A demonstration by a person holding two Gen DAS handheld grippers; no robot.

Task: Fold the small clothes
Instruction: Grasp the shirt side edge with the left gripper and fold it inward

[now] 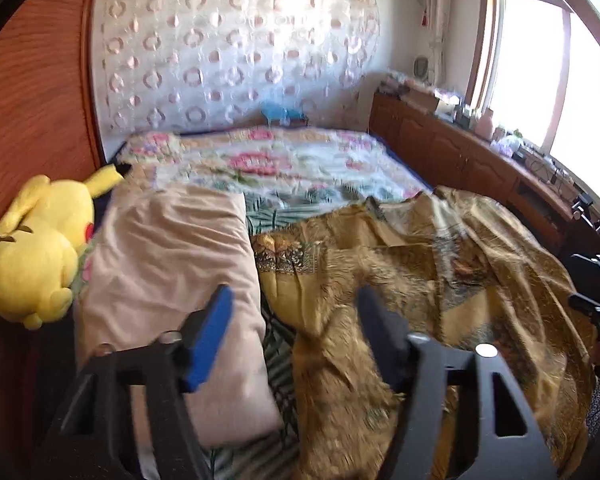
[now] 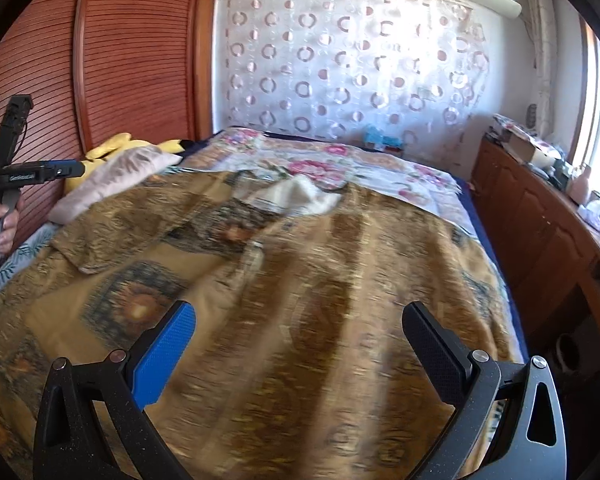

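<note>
A golden-brown patterned garment (image 2: 300,280) lies spread and rumpled across the near part of the bed (image 1: 292,160), just beside a beige pillow (image 1: 168,264) with a yellow plush toy (image 1: 36,248) on the pillow's far side. The left gripper (image 1: 296,320) hangs over the garment's edge next to the pillow, its fingers (image 1: 208,336) released with nothing between them. The right gripper (image 2: 300,344) hovers above the garment's middle, its fingers (image 2: 164,356) spread wide and empty.
</note>
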